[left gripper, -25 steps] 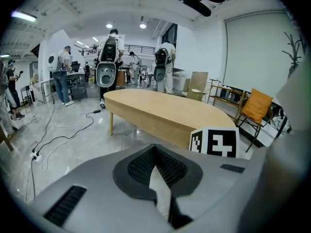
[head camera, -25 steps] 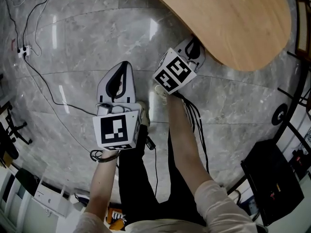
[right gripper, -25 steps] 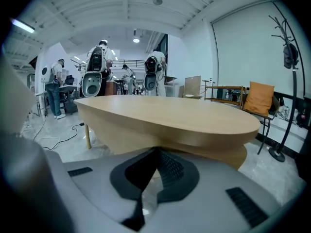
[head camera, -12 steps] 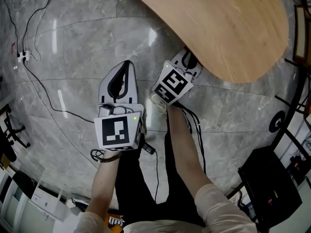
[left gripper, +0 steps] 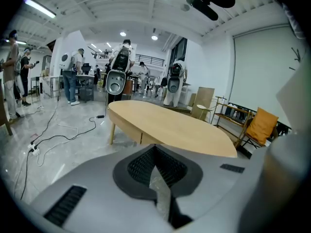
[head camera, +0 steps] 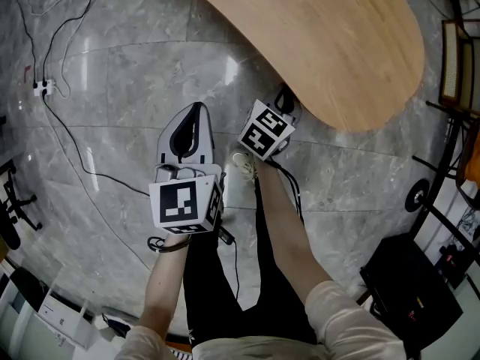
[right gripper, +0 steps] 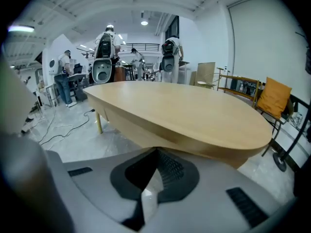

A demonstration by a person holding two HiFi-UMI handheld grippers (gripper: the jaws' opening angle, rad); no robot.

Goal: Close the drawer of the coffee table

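Okay, I'm looking steeply down at both grippers over the grey floor (head camera: pixel 112 66), with the table (head camera: pixel 337 43) curving across the top right. The left gripper (head camera: pixel 193 111) is hovering over bare floor, well clear of the table, and in its own view the left gripper (left gripper: pixel 155 147) is showing jaws pressed together with nothing between them. The right gripper (head camera: pixel 283 100) is sitting with its nose tucked under the table's rim; I can't tell whether it's touching. In its own view the right gripper (right gripper: pixel 156 152) is likewise pinched closed and holding nothing, and the table (right gripper: pixel 194 110) is filling the picture just beyond the tips. From the left gripper view the table (left gripper: pixel 170 125) is standing ahead on its legs, and a vertical seam in its side band is marking the drawer (left gripper: pixel 127 130), which is looking flush with the band. A cable (head camera: pixel 67 133) is trailing across the floor at left.
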